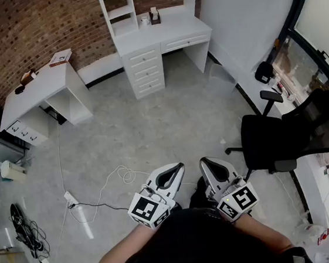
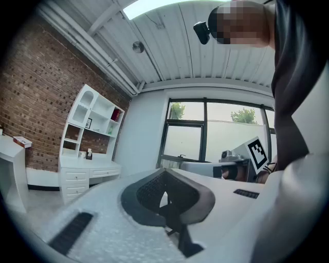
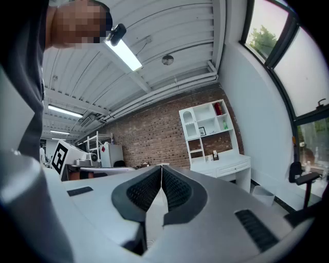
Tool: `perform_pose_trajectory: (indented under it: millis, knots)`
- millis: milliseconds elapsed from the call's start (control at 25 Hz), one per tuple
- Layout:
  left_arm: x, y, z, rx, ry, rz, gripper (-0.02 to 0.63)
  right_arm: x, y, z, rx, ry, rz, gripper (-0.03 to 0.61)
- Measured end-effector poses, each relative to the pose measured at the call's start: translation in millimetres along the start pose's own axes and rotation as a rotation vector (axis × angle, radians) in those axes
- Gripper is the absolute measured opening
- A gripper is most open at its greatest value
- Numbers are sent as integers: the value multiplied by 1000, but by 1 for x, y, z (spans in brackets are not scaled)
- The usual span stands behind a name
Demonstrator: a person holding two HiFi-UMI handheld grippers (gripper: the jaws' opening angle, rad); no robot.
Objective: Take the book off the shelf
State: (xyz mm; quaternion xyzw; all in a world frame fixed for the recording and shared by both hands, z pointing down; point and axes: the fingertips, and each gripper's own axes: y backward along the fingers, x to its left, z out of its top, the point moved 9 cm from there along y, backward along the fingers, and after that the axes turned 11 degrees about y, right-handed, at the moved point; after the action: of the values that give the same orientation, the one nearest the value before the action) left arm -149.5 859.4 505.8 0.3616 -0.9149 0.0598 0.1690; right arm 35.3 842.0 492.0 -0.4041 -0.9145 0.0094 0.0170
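Note:
The white shelf unit (image 3: 205,126) stands far across the room against the brick wall. A red book (image 3: 218,108) stands upright in its top right compartment, and the same book (image 2: 116,114) shows small in the left gripper view. In the head view only the shelf's lower part (image 1: 121,12) shows, and the book is out of frame. My left gripper (image 1: 177,168) and right gripper (image 1: 206,163) are held close to the body, side by side over the floor. Both are shut with nothing between the pads, as their own views show for the left gripper (image 2: 164,172) and the right gripper (image 3: 161,168).
A white desk with drawers (image 1: 159,37) sits under the shelf. A second white desk (image 1: 41,89) with a small book (image 1: 60,57) stands to the left. A black office chair (image 1: 289,134) is on my right. Cables and a power strip (image 1: 70,199) lie on the floor to my left.

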Motion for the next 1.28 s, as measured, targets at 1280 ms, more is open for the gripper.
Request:
perform_pose_trajectory:
  millis: [1280]
  knots:
    - [49,-300,-3,85,34,-43,8,-292,-36,-14,-20,4,-31,21]
